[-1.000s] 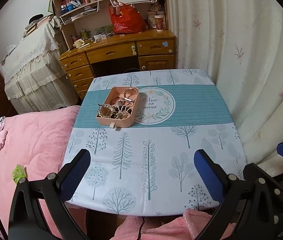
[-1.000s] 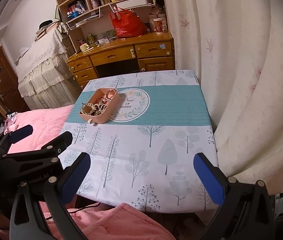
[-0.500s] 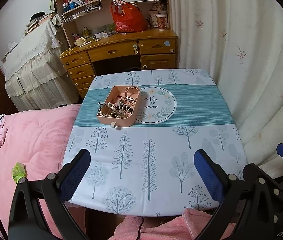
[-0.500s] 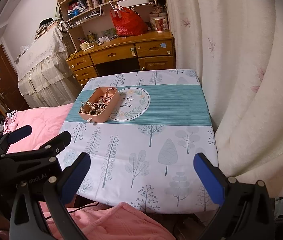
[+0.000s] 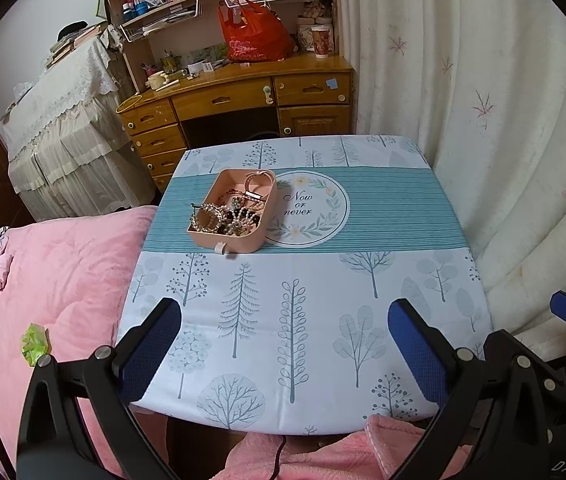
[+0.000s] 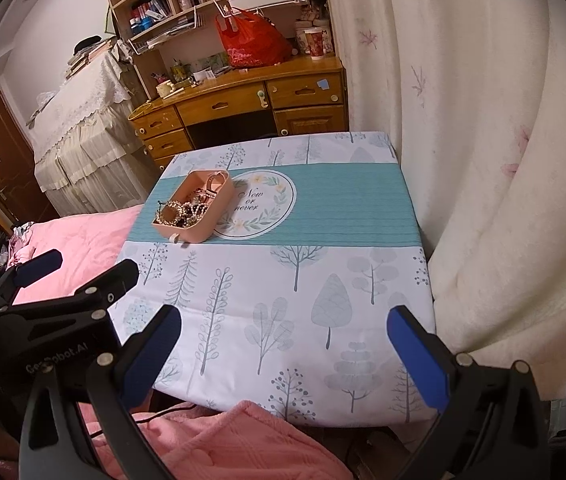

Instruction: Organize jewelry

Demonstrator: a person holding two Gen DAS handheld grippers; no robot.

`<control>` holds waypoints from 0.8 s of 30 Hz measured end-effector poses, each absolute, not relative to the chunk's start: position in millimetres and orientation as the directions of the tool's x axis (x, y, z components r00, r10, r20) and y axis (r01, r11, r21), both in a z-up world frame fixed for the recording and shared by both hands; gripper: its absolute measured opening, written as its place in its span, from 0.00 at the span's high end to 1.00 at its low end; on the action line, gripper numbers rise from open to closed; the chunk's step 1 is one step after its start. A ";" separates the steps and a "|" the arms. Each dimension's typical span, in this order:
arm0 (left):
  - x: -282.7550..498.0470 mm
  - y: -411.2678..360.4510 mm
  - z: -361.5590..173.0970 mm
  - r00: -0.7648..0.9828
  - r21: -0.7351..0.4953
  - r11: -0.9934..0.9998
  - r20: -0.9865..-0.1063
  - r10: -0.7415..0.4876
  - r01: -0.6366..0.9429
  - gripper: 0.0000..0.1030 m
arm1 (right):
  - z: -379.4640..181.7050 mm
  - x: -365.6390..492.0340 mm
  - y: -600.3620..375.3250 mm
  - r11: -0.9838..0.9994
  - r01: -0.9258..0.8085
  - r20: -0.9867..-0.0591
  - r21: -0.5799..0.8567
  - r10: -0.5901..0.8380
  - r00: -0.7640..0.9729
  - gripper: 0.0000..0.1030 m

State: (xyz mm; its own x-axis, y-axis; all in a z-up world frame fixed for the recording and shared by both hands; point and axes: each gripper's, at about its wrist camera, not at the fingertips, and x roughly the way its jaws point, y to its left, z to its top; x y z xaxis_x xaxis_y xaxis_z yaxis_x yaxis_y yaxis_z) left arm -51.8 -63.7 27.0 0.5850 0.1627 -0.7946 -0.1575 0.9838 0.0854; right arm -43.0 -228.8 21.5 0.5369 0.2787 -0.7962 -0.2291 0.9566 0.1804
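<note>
Pink plastic formed the tray that sat on the counter, well ahead of the left tongs and slightly toward their left finger. Tangled jewelry filled it: pearls, chains and a watch. Both the left tongs and the right tongs hung spread wide above the counter's near edge, pinching nothing. From the right tongs, the tray lay far ahead and leftward, touching a round "Now or never" print.
</note>
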 end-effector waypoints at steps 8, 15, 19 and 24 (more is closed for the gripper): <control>-42.9 -70.5 22.4 0.584 0.088 0.985 -0.796 0.160 -0.150 0.01 | 17.4 -36.8 -233.9 0.958 -0.217 -0.800 0.187 0.277 0.532 0.00; -40.6 -71.2 22.1 0.583 0.091 0.984 -0.796 0.163 -0.151 0.01 | 15.5 -32.1 -236.6 0.959 -0.209 -0.799 0.191 0.276 0.534 0.00; -39.4 -71.8 21.9 0.580 0.093 0.984 -0.798 0.164 -0.150 0.01 | 15.6 -31.9 -236.7 0.959 -0.210 -0.800 0.191 0.276 0.533 0.00; -34.8 -69.6 21.6 0.572 0.094 0.984 -0.804 0.165 -0.152 0.01 | 14.1 -30.6 -236.5 0.959 -0.208 -0.804 0.191 0.274 0.528 0.00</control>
